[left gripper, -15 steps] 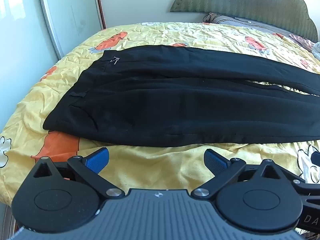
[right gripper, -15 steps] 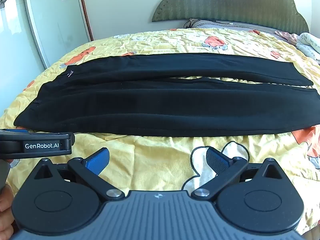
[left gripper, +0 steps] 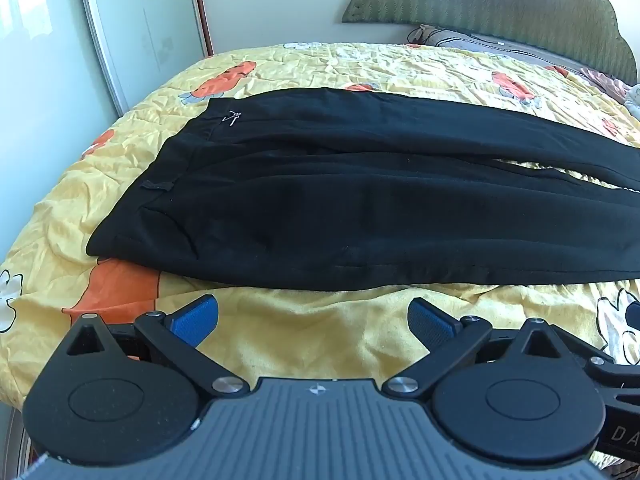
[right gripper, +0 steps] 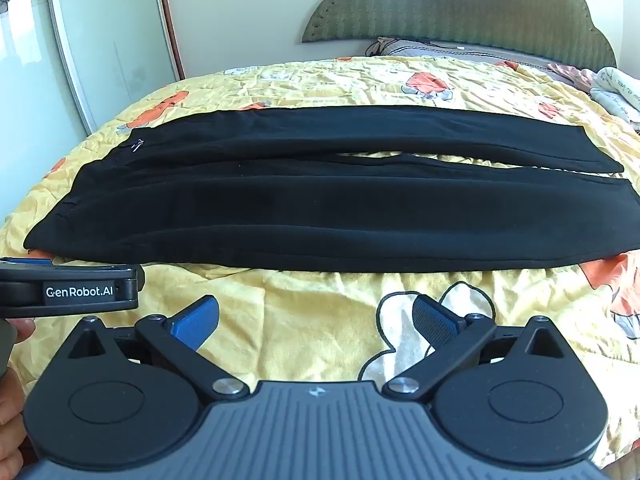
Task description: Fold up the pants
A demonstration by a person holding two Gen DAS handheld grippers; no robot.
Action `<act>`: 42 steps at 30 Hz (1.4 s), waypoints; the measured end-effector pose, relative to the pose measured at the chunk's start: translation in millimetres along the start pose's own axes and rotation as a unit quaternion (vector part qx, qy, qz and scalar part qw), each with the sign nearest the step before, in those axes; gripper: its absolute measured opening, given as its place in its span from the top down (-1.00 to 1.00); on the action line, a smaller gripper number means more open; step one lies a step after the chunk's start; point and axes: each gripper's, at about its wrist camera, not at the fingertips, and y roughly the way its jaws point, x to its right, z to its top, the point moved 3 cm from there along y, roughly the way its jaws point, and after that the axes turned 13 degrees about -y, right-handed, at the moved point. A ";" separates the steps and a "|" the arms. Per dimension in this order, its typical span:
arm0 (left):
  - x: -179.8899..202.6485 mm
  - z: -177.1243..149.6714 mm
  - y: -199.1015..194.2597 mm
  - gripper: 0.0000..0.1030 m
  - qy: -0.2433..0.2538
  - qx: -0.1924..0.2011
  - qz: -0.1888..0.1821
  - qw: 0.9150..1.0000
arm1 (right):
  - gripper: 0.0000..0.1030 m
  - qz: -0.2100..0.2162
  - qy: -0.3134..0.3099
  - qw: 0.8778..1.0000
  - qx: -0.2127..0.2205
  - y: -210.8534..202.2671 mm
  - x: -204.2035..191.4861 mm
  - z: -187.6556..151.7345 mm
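Black pants [left gripper: 340,208] lie flat across the yellow bedspread [left gripper: 320,332], waistband at the left with a small metal clasp [left gripper: 234,117], both legs running to the right. In the right wrist view the pants [right gripper: 320,216] show full length, the two leg ends at the right. My left gripper [left gripper: 314,318] hovers open just short of the near edge of the pants, nothing between its blue pads. My right gripper [right gripper: 314,318] is also open and empty, over bare bedspread [right gripper: 320,340] short of the pants. The left gripper's body [right gripper: 72,290] shows at the left of the right wrist view.
A green padded headboard [right gripper: 460,12] and pillows [left gripper: 472,42] stand at the bed's far side. Folded laundry [right gripper: 616,88] lies at the far right. A glass wardrobe door [left gripper: 144,32] stands left of the bed. A hand [right gripper: 12,412] shows at the lower left.
Both views have shifted only slightly; the pants lie as before and both grippers remain wide open.
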 end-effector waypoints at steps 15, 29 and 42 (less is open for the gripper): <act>0.3 -2.7 -1.6 -0.97 0.002 0.003 -0.003 1.000 | -1.00 -0.001 -0.001 1.000 -0.002 0.4 0.9 -1.1; 1.8 -3.0 2.7 -0.97 0.005 -0.004 -0.003 1.000 | -1.00 -0.005 -0.009 1.000 -0.005 -0.1 0.5 -0.7; 0.1 -2.1 1.3 -0.98 0.006 0.000 -0.001 1.000 | -1.00 0.005 -0.013 1.000 -0.002 -2.2 -1.5 0.8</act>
